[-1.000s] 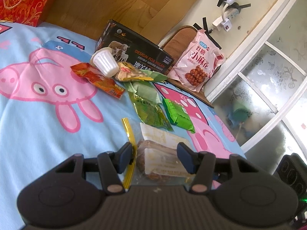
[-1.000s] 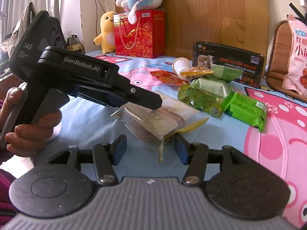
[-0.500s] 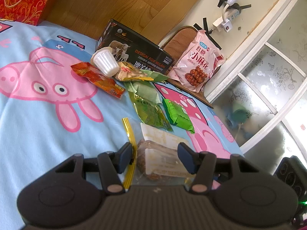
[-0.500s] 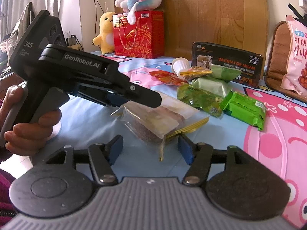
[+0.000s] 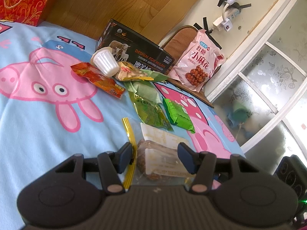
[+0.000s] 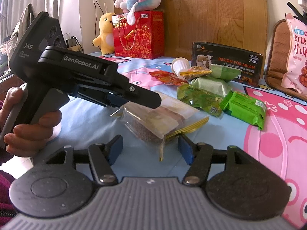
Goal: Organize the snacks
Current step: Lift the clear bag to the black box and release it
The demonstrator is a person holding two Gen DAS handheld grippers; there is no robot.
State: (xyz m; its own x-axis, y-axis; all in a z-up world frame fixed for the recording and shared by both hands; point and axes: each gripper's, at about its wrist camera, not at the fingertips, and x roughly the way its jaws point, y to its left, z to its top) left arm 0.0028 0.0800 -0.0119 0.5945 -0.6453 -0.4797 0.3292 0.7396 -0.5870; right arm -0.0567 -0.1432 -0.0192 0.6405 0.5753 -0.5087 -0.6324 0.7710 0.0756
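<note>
Snack bag (image 6: 153, 122) clear with gold edge, lower centre, left gripper (image 5: 155, 156) clamped on it, right gripper (image 6: 150, 146) released around its near corner, green packets (image 6: 243, 109) upper right.

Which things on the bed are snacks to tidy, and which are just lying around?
Snacks to tidy: clear cake bag, green packet, orange packet, jelly cup, pink snack bag.
Just lying around: black box, red gift bag, yellow plush.
</note>
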